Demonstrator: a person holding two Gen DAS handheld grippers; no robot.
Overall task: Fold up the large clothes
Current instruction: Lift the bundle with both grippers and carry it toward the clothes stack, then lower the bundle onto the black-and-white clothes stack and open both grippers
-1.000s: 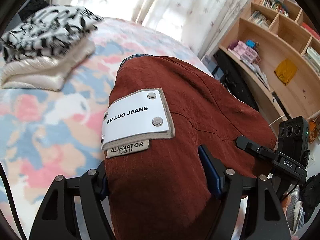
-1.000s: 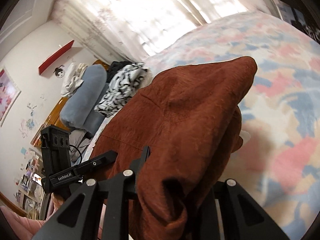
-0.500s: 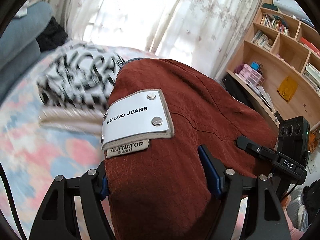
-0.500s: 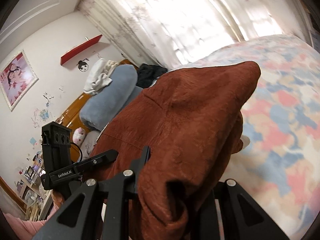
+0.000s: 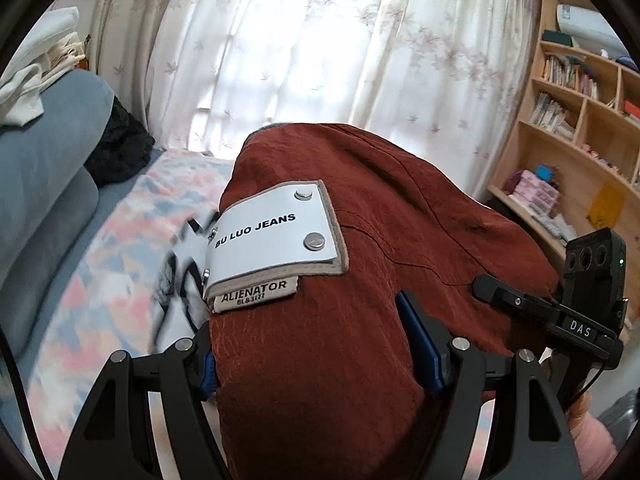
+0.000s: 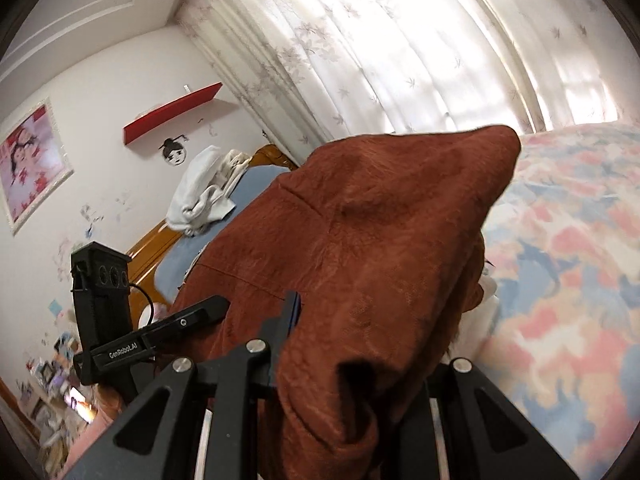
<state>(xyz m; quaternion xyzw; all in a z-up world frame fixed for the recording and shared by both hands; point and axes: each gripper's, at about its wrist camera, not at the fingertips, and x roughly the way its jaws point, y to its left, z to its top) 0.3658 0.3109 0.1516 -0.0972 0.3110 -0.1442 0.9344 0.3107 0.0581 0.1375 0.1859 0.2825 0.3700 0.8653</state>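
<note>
Both grippers tipped up: curtains (image 5: 304, 40) fill more of each view, bed (image 5: 120, 248) dropped lower, striped pile (image 5: 180, 264) now half hidden behind the jeans (image 5: 320, 340).

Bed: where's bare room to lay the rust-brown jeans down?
Open floral bedspread right of the rust-brown jeans, running toward the white curtain. Crowded toward the headboard: blue-grey bolster pillows, black garment, and a black-and-white patterned garment just left of the jeans. Both grippers, left and right, hold the jeans.

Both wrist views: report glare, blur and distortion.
Left wrist: curtains blown out by backlight, bedspread motion-smeared, label sharp. Right wrist: same window glare, bed blurred, rust trousers crisp; fisheye bends both.
</note>
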